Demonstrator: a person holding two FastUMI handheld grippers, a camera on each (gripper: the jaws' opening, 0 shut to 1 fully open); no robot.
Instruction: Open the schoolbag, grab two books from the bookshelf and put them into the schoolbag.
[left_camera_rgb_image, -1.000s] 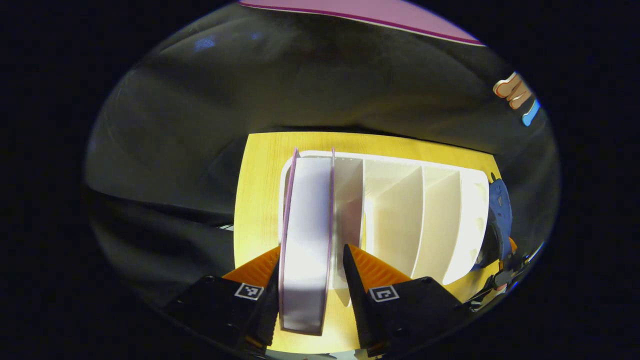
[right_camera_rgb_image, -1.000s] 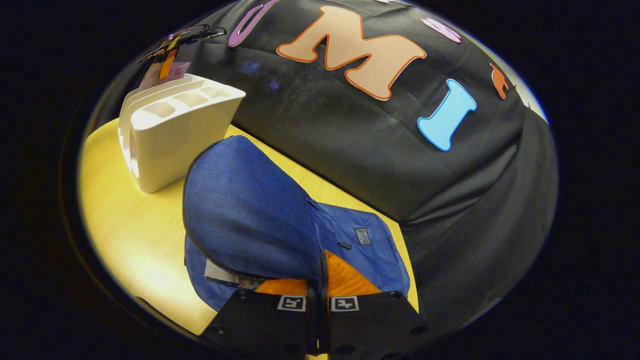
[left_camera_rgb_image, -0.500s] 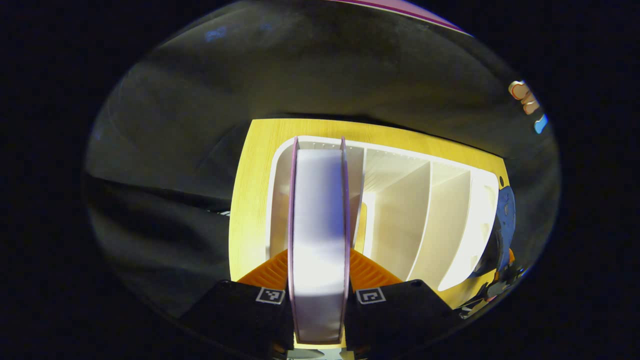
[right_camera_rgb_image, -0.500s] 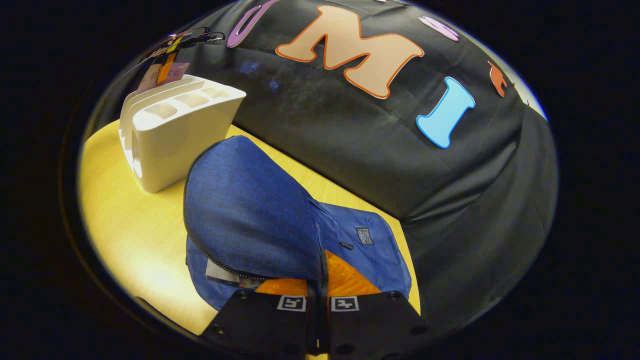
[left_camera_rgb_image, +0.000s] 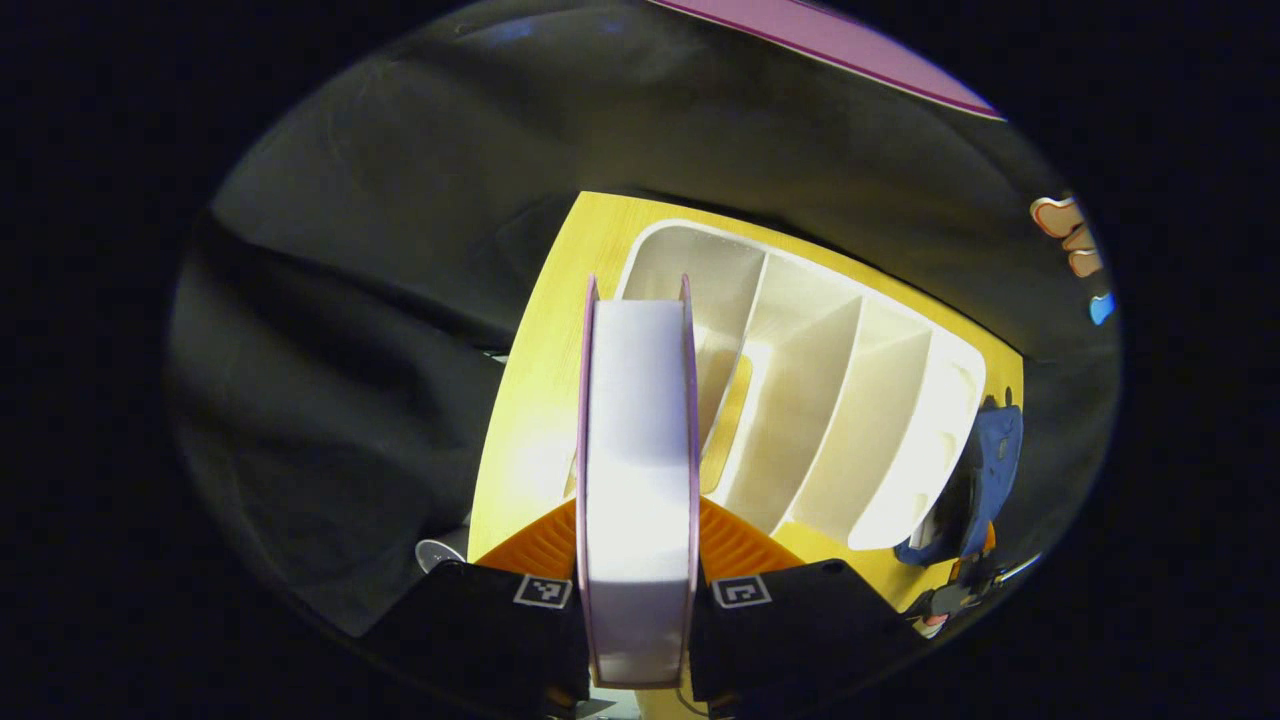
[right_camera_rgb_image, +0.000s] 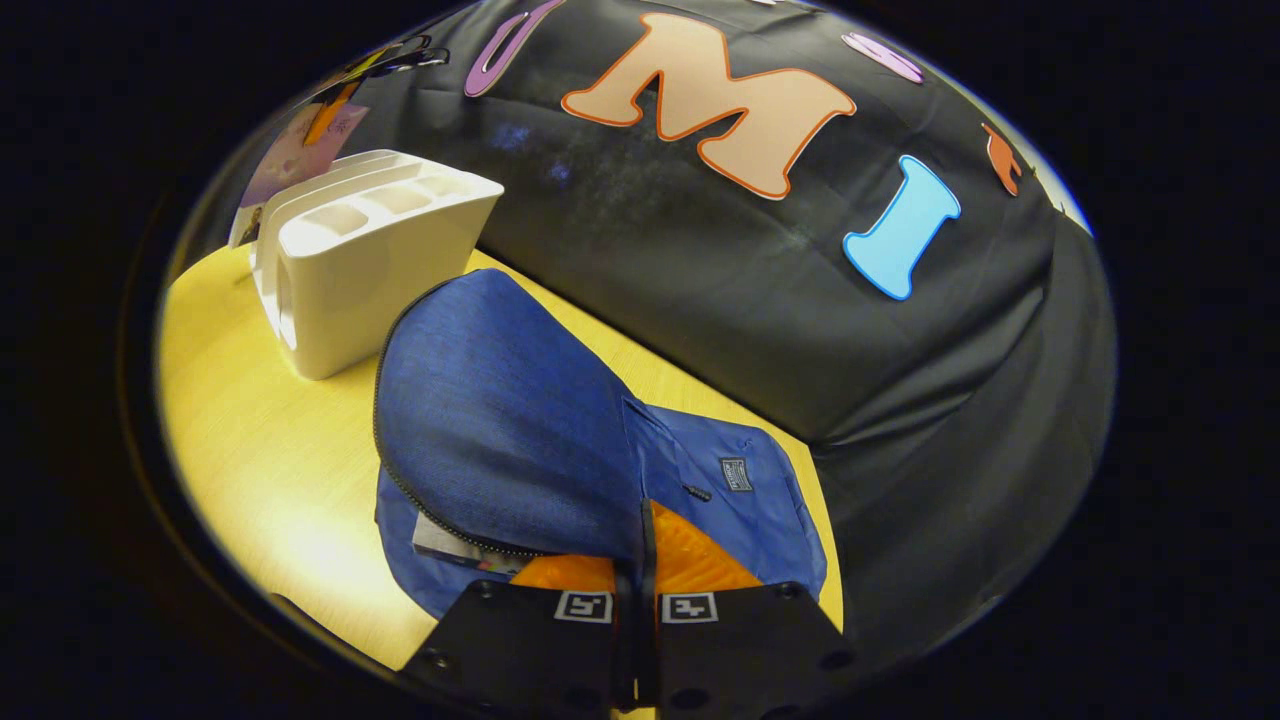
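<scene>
Between the fingers of my left gripper (left_camera_rgb_image: 637, 560) stands a book (left_camera_rgb_image: 637, 470), edge toward the camera, purple covers on either side of a white page block. Both fingers press on its covers, so the grip is closed on the book. The book is lifted above the yellow table (left_camera_rgb_image: 540, 400). Ahead and to the right of it sits the white bookshelf (left_camera_rgb_image: 840, 400), seen from above, its slots divided by thin walls. The book is just beside the shelf's leftmost slot; I cannot tell whether its far end is within that slot. Farther right, past the shelf, I see a bit of the blue schoolbag (left_camera_rgb_image: 995, 450).

In the right gripper view, my right gripper (right_camera_rgb_image: 640, 580) has its fingers brought together on the bag's flap (right_camera_rgb_image: 500, 430), pinching the blue cloth and holding it raised. Under the raised flap, left of the fingers, a light-coloured object lies inside the bag; I cannot tell what it is. The schoolbag (right_camera_rgb_image: 740, 500) rests on the table (right_camera_rgb_image: 260, 440) directly ahead. The bookshelf (right_camera_rgb_image: 370, 260) stands beyond it to the upper left, with the left gripper and book (right_camera_rgb_image: 300, 150) behind it.
</scene>
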